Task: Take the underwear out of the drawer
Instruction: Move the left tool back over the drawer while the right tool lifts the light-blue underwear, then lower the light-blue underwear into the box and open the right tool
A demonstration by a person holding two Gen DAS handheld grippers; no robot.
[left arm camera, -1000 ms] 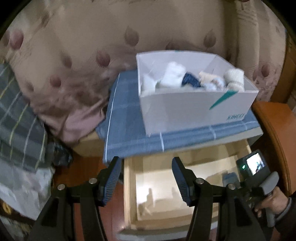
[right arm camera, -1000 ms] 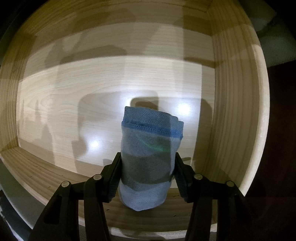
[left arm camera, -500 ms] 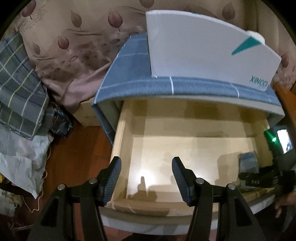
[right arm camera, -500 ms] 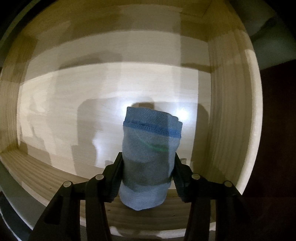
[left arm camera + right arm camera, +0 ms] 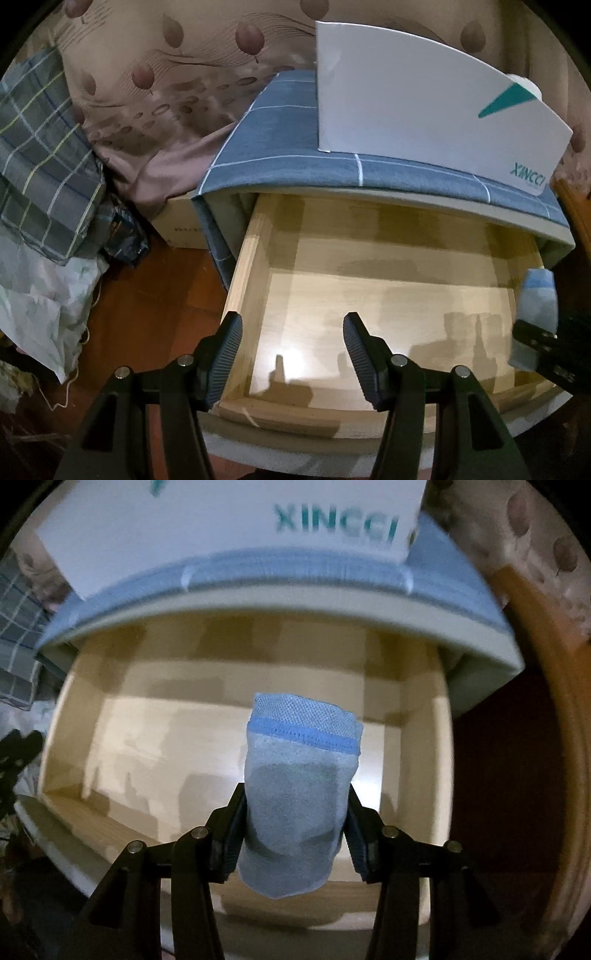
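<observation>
A rolled light-blue underwear point(image 5: 301, 786) with a darker blue band is clamped between the fingers of my right gripper point(image 5: 295, 830), held above the open wooden drawer point(image 5: 122, 746). It also shows at the right edge of the left wrist view point(image 5: 537, 306), over the drawer's right side. My left gripper point(image 5: 293, 354) is open and empty, hovering above the front left part of the drawer point(image 5: 388, 306), whose floor is bare.
A white XINCCI box point(image 5: 424, 99) stands on the blue checked cloth point(image 5: 280, 155) that covers the nightstand top. Floral bedding point(image 5: 166, 92), a plaid cloth point(image 5: 40, 166) and bags lie to the left. A wooden frame point(image 5: 554, 738) is on the right.
My right gripper has lifted the underwear up and out of the drawer, so the box and nightstand top now show. My left gripper has pulled back slightly and stays open.
</observation>
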